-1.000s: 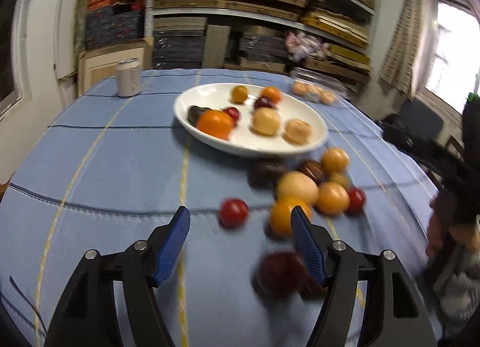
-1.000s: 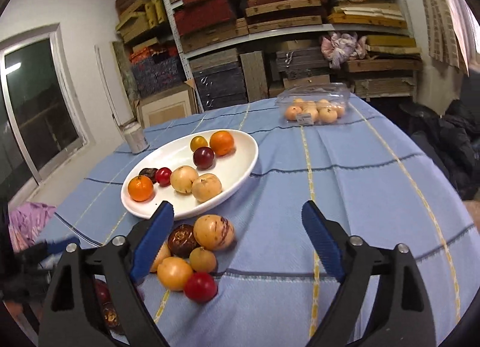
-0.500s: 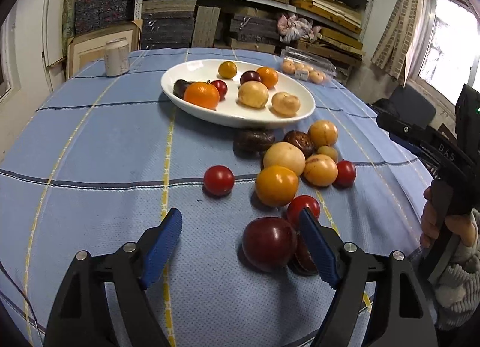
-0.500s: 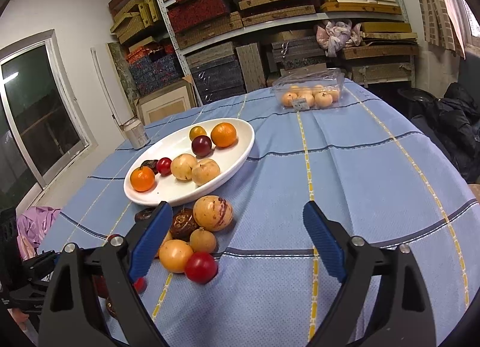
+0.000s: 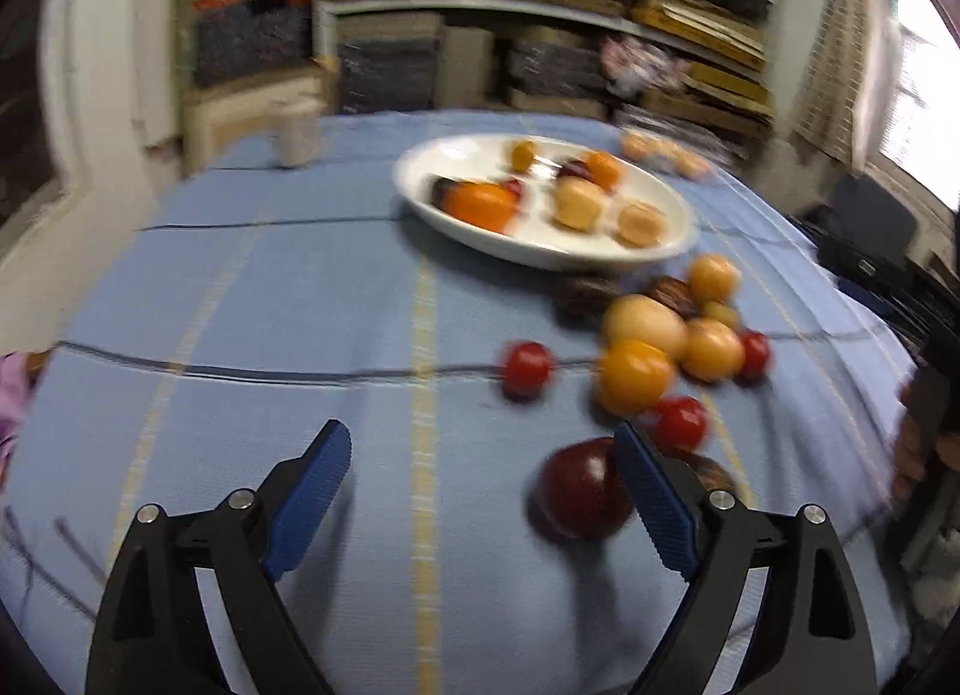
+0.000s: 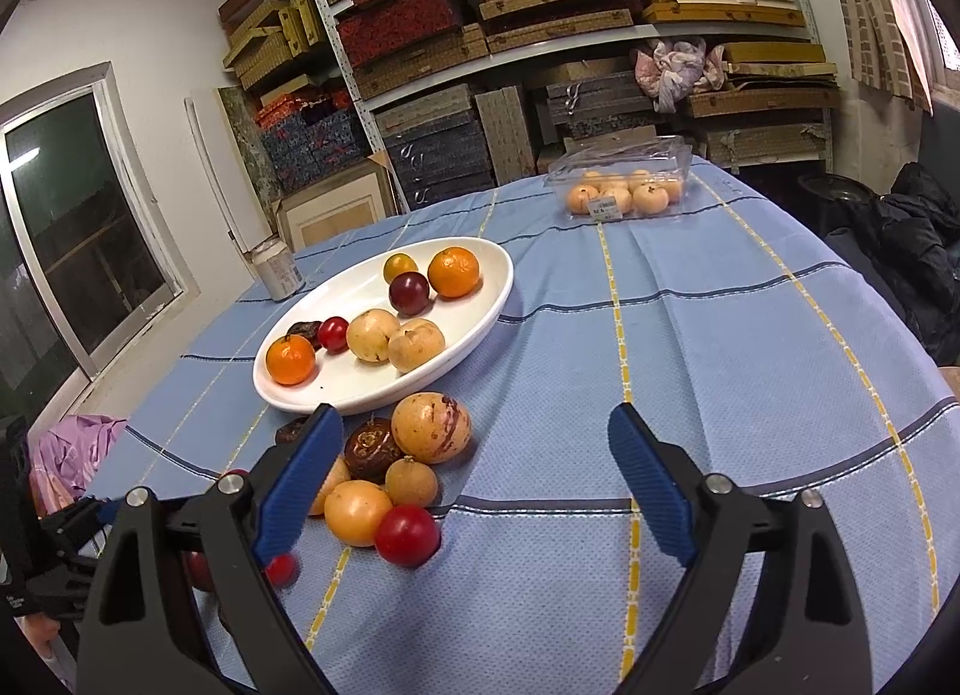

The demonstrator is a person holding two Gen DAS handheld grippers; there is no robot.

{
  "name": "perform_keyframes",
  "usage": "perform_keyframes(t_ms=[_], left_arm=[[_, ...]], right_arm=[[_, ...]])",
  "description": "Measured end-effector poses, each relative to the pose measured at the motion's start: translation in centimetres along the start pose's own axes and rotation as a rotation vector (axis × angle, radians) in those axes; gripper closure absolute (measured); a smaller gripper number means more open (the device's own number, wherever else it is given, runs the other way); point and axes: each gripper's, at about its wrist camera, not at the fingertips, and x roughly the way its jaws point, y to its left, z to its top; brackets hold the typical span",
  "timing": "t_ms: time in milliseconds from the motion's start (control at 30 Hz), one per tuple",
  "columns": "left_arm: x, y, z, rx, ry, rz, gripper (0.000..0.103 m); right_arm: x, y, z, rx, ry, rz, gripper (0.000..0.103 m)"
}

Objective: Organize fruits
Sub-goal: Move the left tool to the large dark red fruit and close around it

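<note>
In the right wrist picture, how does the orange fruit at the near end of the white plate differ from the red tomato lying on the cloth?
The orange fruit lies on the white plate; the red tomato lies on the blue cloth, touching a yellow-orange fruit. The first has a matte, dimpled skin with a small dark stem spot; the second is smooth and glossy. Their colours differ: orange against deep red. Both are round, and neither is held.

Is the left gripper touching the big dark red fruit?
Cannot tell. In the blurred left wrist view, the left gripper has one finger overlapping the dark red fruit, no gap visible.
</note>
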Motion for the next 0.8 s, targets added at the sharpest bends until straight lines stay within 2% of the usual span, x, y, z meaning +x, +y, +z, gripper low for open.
perform_keyframes(t_ms=[33,133,233,267,367,500,600,800], left_arm=[[0.0,0.6,0.0,-0.025,-0.002,0.002,0.014],[-0.6,1.6,0.0,-0.076,-0.015,-0.061,0.014],[-1.6,1.0,-0.2,-0.056,-0.038,-0.088,0.014],[-1.6,0.7,-0.4,-0.044,-0.025,-0.095,0.014],[-0.2,-0.2,-0.8,0.001,0.081,-0.100,0.014],[0.4,0.0,-1.7,0.008,0.127,-0.091,0.014],[0.4,0.5,-2.4,-0.010,0.139,-0.123,0.032],[0.8,1.4,-1.9,-0.068,0.148,-0.113,0.033]], right_arm=[[0.0,0.0,0.0,-0.002,0.000,0.001,0.015],[0.0,0.2,0.0,-0.006,0.001,0.003,0.015],[0.0,0.3,0.0,-0.005,0.001,0.003,0.015],[0.0,0.2,0.0,-0.005,0.000,0.004,0.015],[0.0,0.3,-0.1,-0.008,0.000,0.004,0.015],[0.0,0.2,0.0,-0.005,0.001,0.004,0.015],[0.0,0.3,0.0,-0.007,0.000,0.006,0.015],[0.1,0.7,-0.3,-0.024,0.004,0.014,0.015]])
